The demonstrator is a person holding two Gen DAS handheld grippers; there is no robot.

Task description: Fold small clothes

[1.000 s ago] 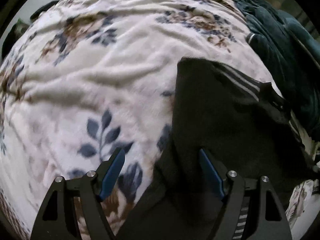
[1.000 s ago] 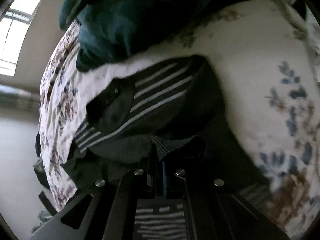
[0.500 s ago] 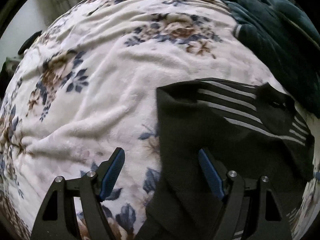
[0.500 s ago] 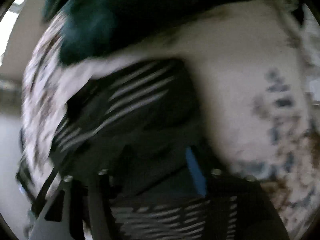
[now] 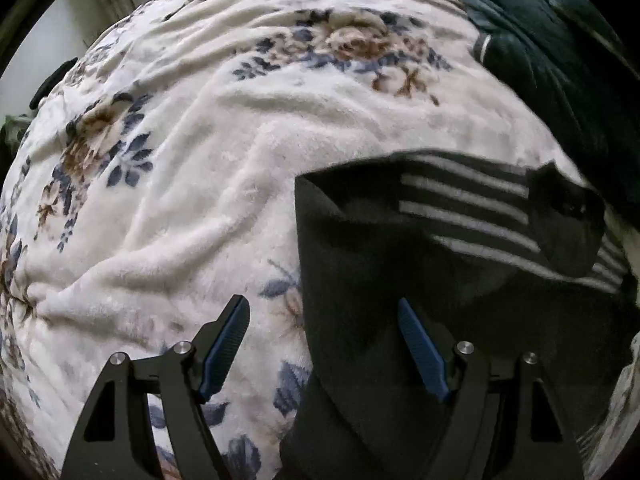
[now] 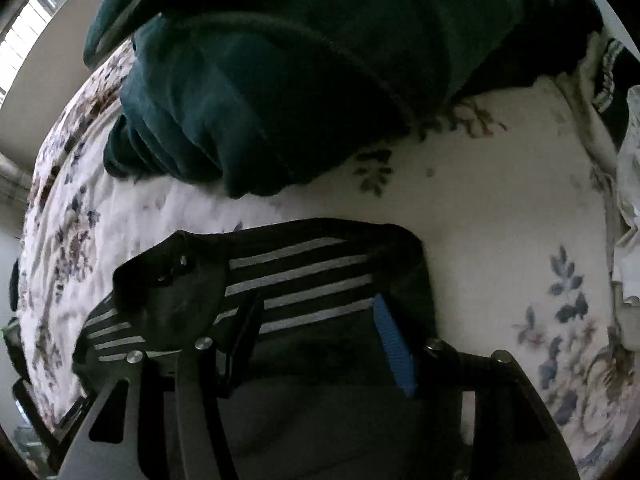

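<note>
Left wrist view: left tool (image 5: pixel 324 320) spread wide, nothing held, straddling left edge of black striped garment (image 5: pixel 460 248) lying flat on floral blanket (image 5: pixel 192 184). Dark green clothing (image 5: pixel 552 72) heaped beyond, upper right.

Right wrist view: right tool (image 6: pixel 316 316) parted wide, empty, over black striped garment (image 6: pixel 304 276). Dark green clothing (image 6: pixel 280 92) just behind on floral blanket (image 6: pixel 500 208).

A cream floral blanket (image 5: pixel 208 168) is covering the bed. Beyond the blanket's far-left edge, daylight is coming through a window (image 6: pixel 28 36), brightening a plain beige wall (image 6: pixel 44 96) beside it.
</note>
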